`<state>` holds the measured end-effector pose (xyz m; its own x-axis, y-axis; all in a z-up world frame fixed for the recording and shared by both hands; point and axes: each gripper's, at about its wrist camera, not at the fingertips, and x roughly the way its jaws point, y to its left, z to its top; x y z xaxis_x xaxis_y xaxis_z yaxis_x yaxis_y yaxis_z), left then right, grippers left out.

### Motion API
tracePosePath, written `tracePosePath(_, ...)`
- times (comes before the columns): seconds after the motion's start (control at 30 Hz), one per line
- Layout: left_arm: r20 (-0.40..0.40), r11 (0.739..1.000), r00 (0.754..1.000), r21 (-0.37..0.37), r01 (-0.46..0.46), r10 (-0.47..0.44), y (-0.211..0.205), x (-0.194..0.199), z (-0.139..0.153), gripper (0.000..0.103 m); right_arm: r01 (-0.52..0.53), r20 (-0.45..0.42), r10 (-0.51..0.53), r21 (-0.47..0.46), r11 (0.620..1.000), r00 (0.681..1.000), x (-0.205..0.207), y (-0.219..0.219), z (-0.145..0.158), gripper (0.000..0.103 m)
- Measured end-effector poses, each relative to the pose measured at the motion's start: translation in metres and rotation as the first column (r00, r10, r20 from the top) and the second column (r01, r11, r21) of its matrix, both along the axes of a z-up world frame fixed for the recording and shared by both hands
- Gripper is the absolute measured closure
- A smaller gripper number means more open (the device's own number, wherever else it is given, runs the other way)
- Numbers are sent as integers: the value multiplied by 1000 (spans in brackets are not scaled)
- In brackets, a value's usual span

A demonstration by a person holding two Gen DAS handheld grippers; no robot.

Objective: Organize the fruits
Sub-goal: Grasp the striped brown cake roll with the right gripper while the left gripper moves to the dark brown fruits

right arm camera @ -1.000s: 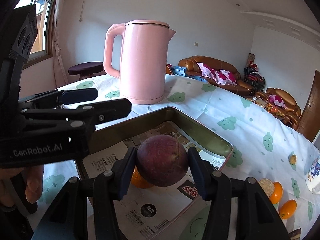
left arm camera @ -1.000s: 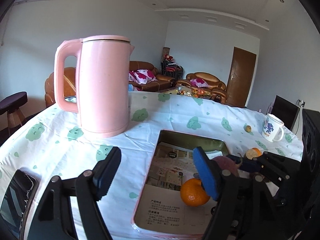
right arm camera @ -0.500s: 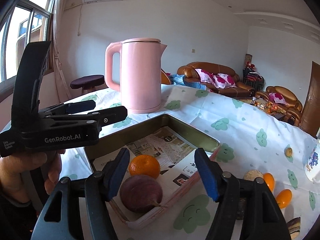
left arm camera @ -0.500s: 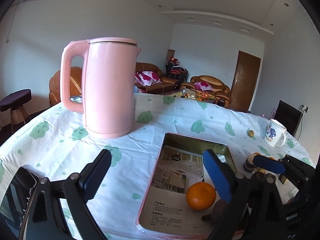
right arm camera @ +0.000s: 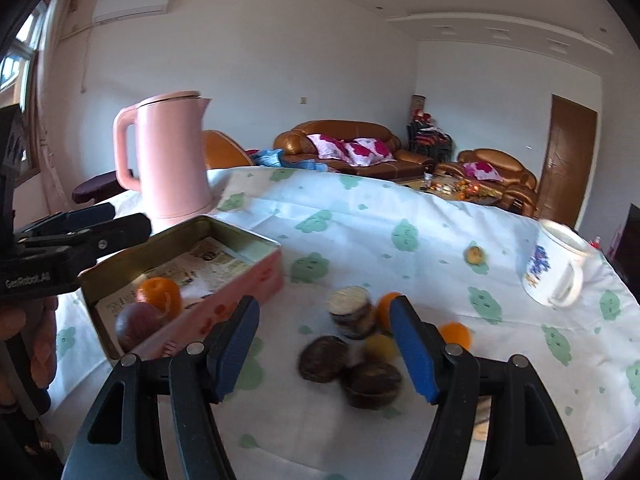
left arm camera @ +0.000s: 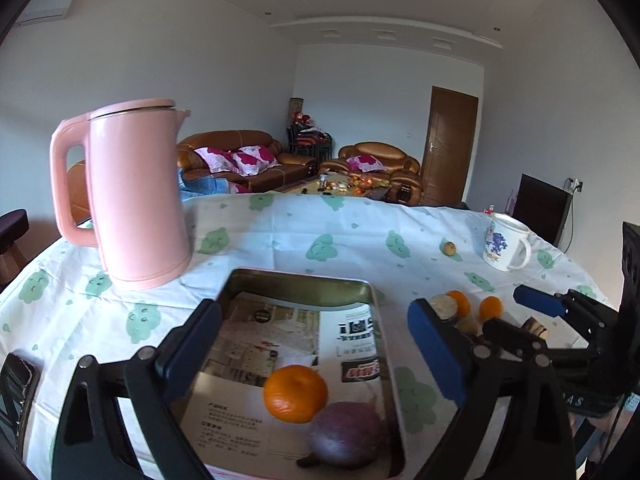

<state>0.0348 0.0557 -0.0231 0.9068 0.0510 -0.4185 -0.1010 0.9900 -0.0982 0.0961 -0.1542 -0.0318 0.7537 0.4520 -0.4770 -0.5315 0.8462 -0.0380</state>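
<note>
- Two fruits lie in the paper-lined tray (left arm camera: 362, 286): an orange (left arm camera: 295, 393) and a dark purple fruit (left arm camera: 345, 432), touching at the tray's near end.
- A cluster of fruit (right arm camera: 362, 344) waits on the table (right arm camera: 360, 216), just beside the tray's pink side wall: dark brown rounds, a cut-faced piece and small orange ones, blurred in the right wrist view. A lone small fruit (right arm camera: 474, 255) sits farther back, near the mug (right arm camera: 558, 270). By this showing, the sorting looks barely begun.
- The left gripper (left arm camera: 316, 354) hangs over the tray, its fingers spread and opening wider, nothing between them; the orange and the purple fruit lie below the gap, untouched.
- The right gripper (right arm camera: 324, 350) points at the cluster, its fingers spread and pinching nothing; the dark rounds lie on the cloth beyond the gap between the fingers.
- A likely next pick is one of the dark rounds nearest the fingers.
- The pink kettle (left arm camera: 132, 196) stands behind the tray, clear of both grippers.
</note>
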Motion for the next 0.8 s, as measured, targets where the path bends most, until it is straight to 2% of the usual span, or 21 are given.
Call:
tracePosePath(0.13, -14, 997, 998, 38, 67, -67, -35, 12, -1, 6, 159, -15, -159, 26, 987, 987, 17, -52, -2, 34)
tracePosePath(0.23, -30, 991, 993, 64, 118, -116, -62, 18, -4, 6, 242, -43, -240, 47, 969, 970, 26, -82, -6, 34)
tracePosePath(0.37, -56, 981, 985, 97, 169, -165, -89, 26, -9, 6, 280, -105, -271, 77, 957, 957, 35, -102, -11, 34)
tracePosePath(0.47, -97, 972, 976, 107, 207, -197, -102, 34, -16, 9, 281, -141, -272, 48, 959, 952, 42, -101, -16, 34)
tracePosePath(0.5, -115, 969, 972, 116, 220, -207, -107, 37, -18, 10, 281, -156, -272, 43, 959, 950, 43, -103, -18, 35)
tracePosePath(0.57, -146, 961, 963, 126, 247, -228, -114, 41, -23, 20, 280, -192, -269, 32, 960, 944, 48, -102, -22, 44)
tracePosePath(0.73, -237, 950, 934, 99, 295, -266, -121, 53, -35, 42, 265, -253, -256, 0, 964, 933, 55, -102, -31, 52)
tracePosePath(0.8, -268, 950, 926, 91, 298, -265, -122, 58, -38, 43, 254, -275, -247, -10, 967, 929, 58, -101, -34, 53)
